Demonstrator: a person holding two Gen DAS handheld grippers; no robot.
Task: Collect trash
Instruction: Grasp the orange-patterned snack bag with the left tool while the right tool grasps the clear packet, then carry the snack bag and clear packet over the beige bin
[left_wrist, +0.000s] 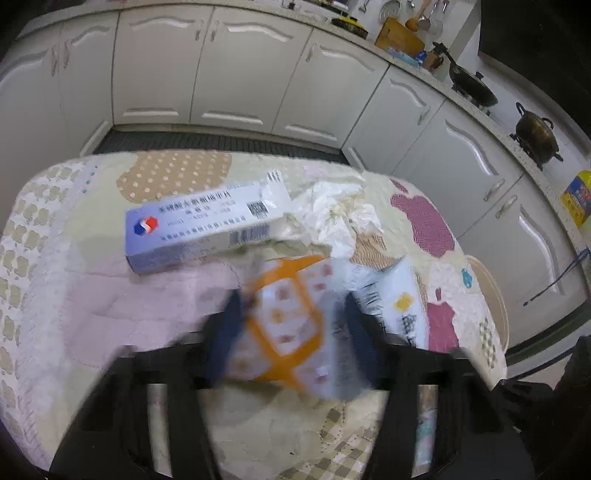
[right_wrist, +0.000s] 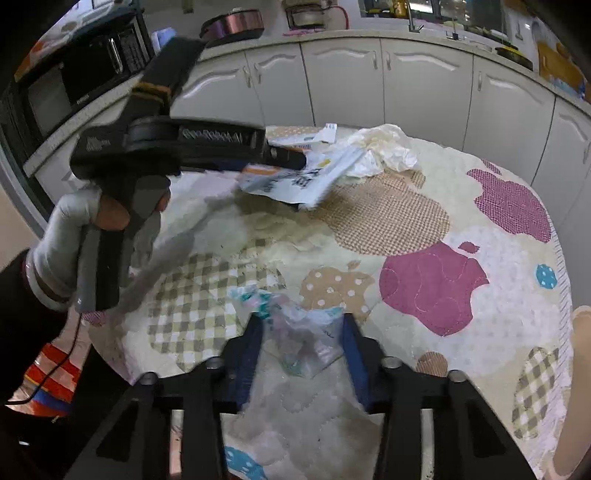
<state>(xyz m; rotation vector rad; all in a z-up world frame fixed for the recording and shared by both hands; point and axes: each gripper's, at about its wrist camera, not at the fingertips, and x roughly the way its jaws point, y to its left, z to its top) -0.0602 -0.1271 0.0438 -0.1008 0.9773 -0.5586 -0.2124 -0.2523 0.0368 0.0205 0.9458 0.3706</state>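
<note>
In the left wrist view my left gripper (left_wrist: 293, 326) is shut on an orange-and-white wrapper (left_wrist: 284, 314), blurred, which fills the gap between its blue pads. The right wrist view shows that gripper (right_wrist: 291, 177) from the side, held by a gloved hand (right_wrist: 74, 229). A white packet with black print (left_wrist: 391, 295) lies just right of it. Behind are a blue-and-white medicine box (left_wrist: 207, 225) and crumpled white paper (left_wrist: 332, 210). My right gripper (right_wrist: 303, 350) is shut on a clear plastic wrapper with teal bits (right_wrist: 295, 332), low over the cloth.
All of it lies on a round table under a quilted apple-pattern cloth (right_wrist: 424, 280). White kitchen cabinets (left_wrist: 240, 74) stand behind the table, and a microwave (right_wrist: 85, 77) sits on the counter at the left. The table's edge curves close on the right.
</note>
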